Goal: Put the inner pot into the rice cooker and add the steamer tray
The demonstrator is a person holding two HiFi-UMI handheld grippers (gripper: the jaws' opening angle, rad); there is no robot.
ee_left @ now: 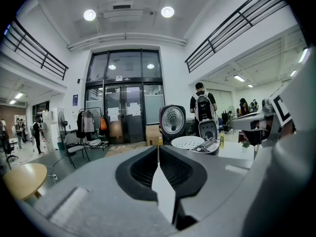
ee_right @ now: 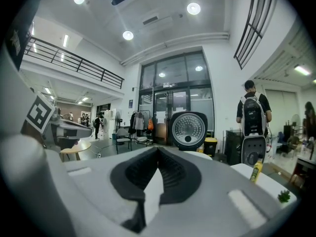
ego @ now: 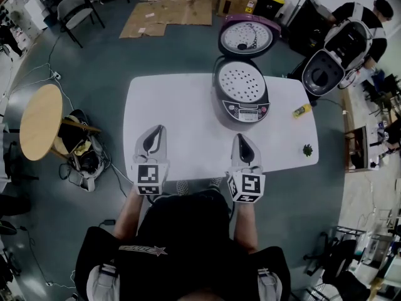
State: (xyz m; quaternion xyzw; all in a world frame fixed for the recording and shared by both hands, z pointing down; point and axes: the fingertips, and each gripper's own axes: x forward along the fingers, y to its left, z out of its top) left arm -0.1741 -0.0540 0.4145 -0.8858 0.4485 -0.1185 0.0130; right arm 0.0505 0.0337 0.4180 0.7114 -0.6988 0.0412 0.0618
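With its lid thrown open, the grey oval rice cooker [ego: 241,102] stands at upper centre of the head view, on the far half of the white rectangular table [ego: 175,105]. Long axis runs bottom-to-top of the frame: control panel [ego: 247,112] faces the lower edge, toward the person, and the hinge is at the top. The round purple-rimmed lid [ego: 247,37] is tipped back, inner face with its dotted silver plate showing. The white perforated steamer tray [ego: 241,81] sits flat in the cooker's mouth and covers the opening, so I can't tell what is under it.

Left gripper [ego: 156,130] is at lower left of the table, tips pointing up-frame and well short of the cooker. Jaws together, black pads meeting, nothing between them. It holds nothing and touches nothing I can see.

Right gripper [ego: 243,137] is at lower centre, just below the control panel but apart from it, aimed up-frame at the cooker. Jaws together, empty.

In the left gripper view the cooker appears right of centre; in the right gripper view the lid is dead ahead.

A small yellow bottle [ego: 302,110] lies right of the cooker, and a small green sprig [ego: 307,149] is near the table's right edge.
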